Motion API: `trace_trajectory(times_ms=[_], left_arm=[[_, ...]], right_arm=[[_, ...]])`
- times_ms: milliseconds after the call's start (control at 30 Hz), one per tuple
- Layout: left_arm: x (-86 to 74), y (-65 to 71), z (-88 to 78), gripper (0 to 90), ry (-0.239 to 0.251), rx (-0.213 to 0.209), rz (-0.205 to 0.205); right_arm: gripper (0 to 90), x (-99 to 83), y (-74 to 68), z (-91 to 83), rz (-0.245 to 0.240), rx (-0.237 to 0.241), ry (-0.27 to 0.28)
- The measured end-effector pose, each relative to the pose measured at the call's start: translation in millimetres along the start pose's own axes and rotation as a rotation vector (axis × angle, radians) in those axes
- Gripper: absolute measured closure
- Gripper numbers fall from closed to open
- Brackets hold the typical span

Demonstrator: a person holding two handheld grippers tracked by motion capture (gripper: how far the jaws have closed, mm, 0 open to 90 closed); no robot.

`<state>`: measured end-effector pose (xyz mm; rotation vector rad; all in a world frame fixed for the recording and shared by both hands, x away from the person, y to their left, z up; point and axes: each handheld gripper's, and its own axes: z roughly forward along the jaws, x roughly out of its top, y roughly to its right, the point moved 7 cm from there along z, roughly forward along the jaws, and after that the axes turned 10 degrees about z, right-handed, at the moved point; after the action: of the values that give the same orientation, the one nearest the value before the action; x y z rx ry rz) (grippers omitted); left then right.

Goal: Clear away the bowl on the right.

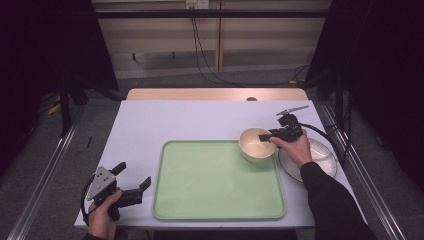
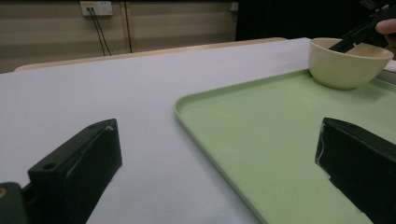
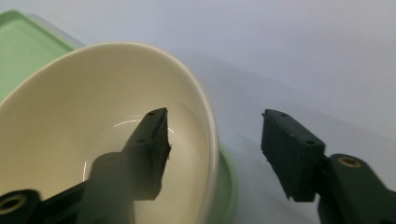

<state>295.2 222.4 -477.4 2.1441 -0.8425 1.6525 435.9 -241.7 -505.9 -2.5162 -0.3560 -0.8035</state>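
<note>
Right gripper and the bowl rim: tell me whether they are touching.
Apart. The right gripper view shows the right gripper straddling the bowl rim, one jaw inside, one outside, with a visible gap between each pad and the wall.

A plain cream round ceramic bowl (image 1: 257,144) surrounds one black jaw of the right gripper (image 1: 265,136). Beneath it lies a pale green rectangular plastic tray (image 1: 215,200); a white round plate (image 1: 322,155) sits behind that gripper.

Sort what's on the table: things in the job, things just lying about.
In the job:
cream bowl, on the green tray's corner
green tray
right gripper, open, jaws astride the bowl's rim

Lying about:
white plate
left gripper, open, idle
</note>
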Motion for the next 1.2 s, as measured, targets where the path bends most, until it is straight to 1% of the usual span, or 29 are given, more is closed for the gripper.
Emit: trace_trajectory(times_ms=[33,67,100,167,200,300,333,367,400,433,467,500,567,633,667,700,733,767,800,833,867,900,967,1033,1100,1200], left_arm=[[0.0,0.3,0.2,0.5,0.000,-0.003,-0.001],[-0.1,0.4,0.0,0.5,-0.001,-0.004,0.000],[-0.1,0.4,0.0,0.4,-0.001,-0.004,0.001],[-0.1,0.4,0.0,0.4,-0.001,-0.003,0.000],[-0.2,-0.2,-0.1,0.4,-0.002,0.004,0.001],[0.0,0.5,0.2,0.4,0.002,-0.008,0.000],[-0.1,0.4,0.1,0.5,-0.001,-0.004,0.000],[-0.1,0.3,0.1,0.5,-0.001,-0.003,0.000],[-0.1,0.3,0.1,0.4,-0.001,-0.003,0.000],[0.0,0.4,0.2,0.5,0.002,-0.007,-0.001],[-0.2,0.2,0.0,0.5,-0.003,-0.001,0.000],[-0.3,0.1,0.0,0.4,-0.003,-0.001,0.001],[-0.1,0.0,0.1,0.4,-0.001,0.000,-0.001],[-0.3,0.1,0.0,0.5,-0.003,-0.001,0.000],[-0.1,-0.1,-0.1,0.5,-0.001,0.002,0.001],[0.0,0.2,0.1,0.5,-0.001,-0.002,0.001],[-0.2,0.0,0.0,0.5,-0.002,0.002,0.000],[-0.1,0.0,0.0,0.5,-0.001,0.001,-0.001],[0.1,0.1,0.1,0.5,0.000,-0.001,0.000],[0.0,0.2,0.1,0.4,0.000,-0.003,0.001],[-0.1,0.1,0.1,0.5,0.000,-0.003,0.001],[-0.1,0.0,0.0,0.5,-0.002,0.002,0.000],[0.0,0.0,0.2,0.5,0.001,-0.002,0.000],[0.1,0.0,0.1,0.5,0.002,-0.001,0.001],[-0.1,-0.1,-0.1,0.5,-0.001,0.003,-0.001],[-0.1,-0.2,0.0,0.5,-0.002,0.003,0.000]], right_arm=[[38.1,1.0,0.9,0.0,-0.010,-0.010,0.012],[35.2,1.2,0.2,-0.4,0.001,-0.006,0.014],[31.6,2.7,0.6,-0.4,-0.011,-0.001,0.031],[24.1,3.6,1.2,-1.0,0.009,-0.014,0.036],[20.5,4.2,1.3,-1.2,0.011,-0.010,0.042],[11.4,5.8,2.3,-1.1,0.031,-0.018,0.053],[7.0,6.5,2.7,-1.5,0.023,-0.015,0.061],[2.7,5.9,1.7,-1.7,0.016,-0.010,0.058],[1.7,6.0,1.1,-1.8,0.015,-0.003,0.058],[3.3,7.0,1.1,-2.4,0.011,-0.001,0.070],[3.5,8.5,1.1,-3.9,0.021,-0.005,0.091],[2.1,9.4,1.0,-4.7,0.019,-0.002,0.100],[2.2,10.0,-0.2,-6.2,0.016,0.010,0.108],[2.3,10.4,-0.8,-7.6,0.000,0.020,0.116],[2.2,10.5,-1.1,-8.9,0.005,0.020,0.122],[2.4,11.0,-0.6,-9.4,0.014,0.004,0.131],[3.0,11.2,0.1,-9.7,0.002,-0.007,0.141],[3.5,11.6,0.2,-9.9,-0.017,-0.024,0.161],[3.5,11.1,0.5,-10.6,-0.022,-0.031,0.166],[3.5,11.6,2.0,-11.4,-0.015,-0.060,0.183],[3.5,12.4,2.6,-12.3,-0.016,-0.068,0.197],[3.5,13.4,3.5,-14.7,-0.010,-0.089,0.219],[4.1,14.9,3.7,-18.2,-0.012,-0.089,0.243],[4.2,15.1,3.4,-20.7,-0.012,-0.089,0.252],[4.2,15.5,3.8,-24.3,-0.022,-0.101,0.279],[4.7,13.2,4.3,-28.5,-0.030,-0.104,0.280]])
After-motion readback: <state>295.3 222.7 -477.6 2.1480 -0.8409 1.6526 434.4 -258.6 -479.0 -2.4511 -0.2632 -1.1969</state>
